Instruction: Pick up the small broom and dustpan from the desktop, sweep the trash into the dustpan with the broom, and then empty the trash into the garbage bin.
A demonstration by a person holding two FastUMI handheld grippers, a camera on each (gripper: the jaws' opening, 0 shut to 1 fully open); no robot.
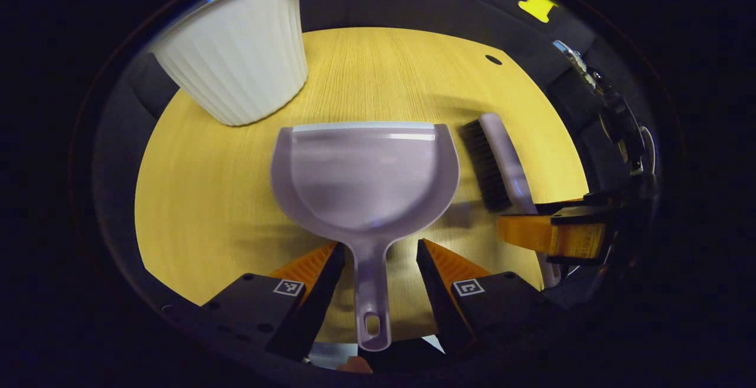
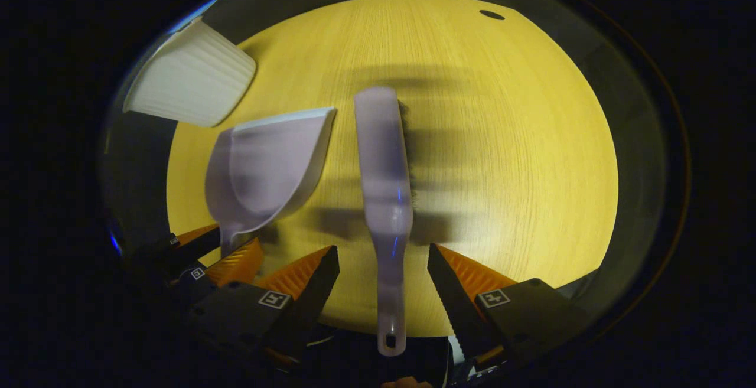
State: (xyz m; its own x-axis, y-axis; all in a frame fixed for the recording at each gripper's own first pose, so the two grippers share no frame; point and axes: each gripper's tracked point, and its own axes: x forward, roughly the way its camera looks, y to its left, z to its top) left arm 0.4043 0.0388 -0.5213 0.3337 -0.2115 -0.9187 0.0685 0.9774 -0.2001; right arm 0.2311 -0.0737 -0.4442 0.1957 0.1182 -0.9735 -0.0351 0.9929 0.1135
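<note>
left tongs (image 1: 378, 258) wide, straddling dustpan (image 1: 366, 175) handle; right tongs (image 2: 384, 264) wide, straddling broom (image 2: 384, 163) handle

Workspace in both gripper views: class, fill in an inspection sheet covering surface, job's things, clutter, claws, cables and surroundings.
Surface: wooden desk, with a dark hole near the far edge.
Job's things: dustpan and broom lie side by side, handles pointing toward the claws; white ribbed bin stands beyond the dustpan.
Clutter: nothing seen; no trash visible on the desk.
Claws: left claw open, fingers either side of the dustpan handle without touching; right claw open, straddling the broom handle.
Cables: nothing seen.
Surroundings: dark booth wall behind the desk.
</note>
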